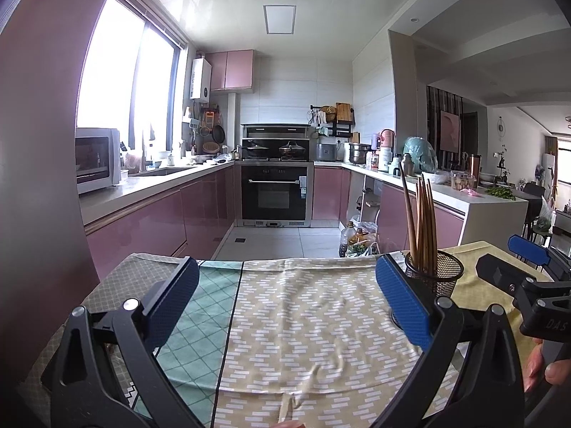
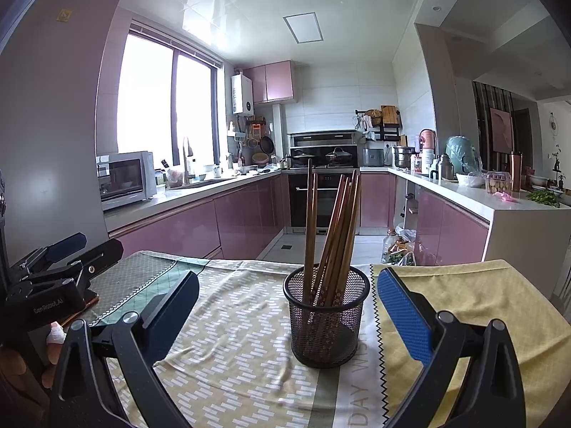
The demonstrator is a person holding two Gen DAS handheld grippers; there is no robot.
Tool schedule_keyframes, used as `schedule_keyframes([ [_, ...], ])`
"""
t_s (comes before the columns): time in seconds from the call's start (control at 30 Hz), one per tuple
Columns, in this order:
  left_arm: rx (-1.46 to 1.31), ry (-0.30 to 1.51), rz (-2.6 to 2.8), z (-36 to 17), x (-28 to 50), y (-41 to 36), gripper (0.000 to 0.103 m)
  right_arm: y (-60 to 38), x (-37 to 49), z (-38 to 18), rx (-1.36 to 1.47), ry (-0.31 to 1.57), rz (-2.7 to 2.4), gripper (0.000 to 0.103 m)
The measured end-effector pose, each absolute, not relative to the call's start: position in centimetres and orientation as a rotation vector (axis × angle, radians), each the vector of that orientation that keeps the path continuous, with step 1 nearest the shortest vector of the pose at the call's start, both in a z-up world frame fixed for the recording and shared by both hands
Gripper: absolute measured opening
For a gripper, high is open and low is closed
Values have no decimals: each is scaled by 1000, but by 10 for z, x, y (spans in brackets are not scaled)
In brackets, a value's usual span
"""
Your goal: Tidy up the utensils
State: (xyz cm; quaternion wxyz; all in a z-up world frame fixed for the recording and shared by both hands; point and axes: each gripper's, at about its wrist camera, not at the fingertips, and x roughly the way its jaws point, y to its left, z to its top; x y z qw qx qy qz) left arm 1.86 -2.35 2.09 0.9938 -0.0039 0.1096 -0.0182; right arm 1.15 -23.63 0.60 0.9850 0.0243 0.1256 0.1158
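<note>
- Two grippers hover over a cloth-covered table (image 2: pixel 249 349) at the near end of a kitchen with pink cabinets.
- Left gripper (image 1: pixel 287 289): jaws spread wide and empty, with only bare cloth (image 1: pixel 303 321) between the blue pads.
- Right gripper (image 2: pixel 287 296): jaws also spread wide, gripping nothing. Its pads sit on either side of the cup (image 2: pixel 326 315), clear of the mesh on both sides.
- The cup is a black wire-mesh holder, standing upright on the cloth.
- Several brown chopsticks (image 2: pixel 335 235) stand in the cup, tips down. One pair is close to upright at the left side; the rest lean to the right in a bundle.
- From the left wrist view, the cup (image 1: pixel 433 273) and chopsticks (image 1: pixel 421 221) sit just behind the left gripper's right pad, partly hidden by it.
- The cloth has a yellow brick-like pattern in the middle, a green diamond panel to the left and plain yellow to the right.
- A fingertip shows at the lower right edge of the left wrist view, by the right gripper's body (image 1: pixel 528 285).
- Behind the table are an oven (image 2: pixel 321 199), a microwave (image 2: pixel 125 178) on the left counter and a cluttered counter on the right.
</note>
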Motion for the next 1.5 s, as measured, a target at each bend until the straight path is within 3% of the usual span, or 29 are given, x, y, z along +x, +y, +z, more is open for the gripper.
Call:
schedule_keyframes([
  [1.5, -8, 226, -35, 19, 17, -24, 97, -231, 11, 5, 57, 253, 227, 97],
])
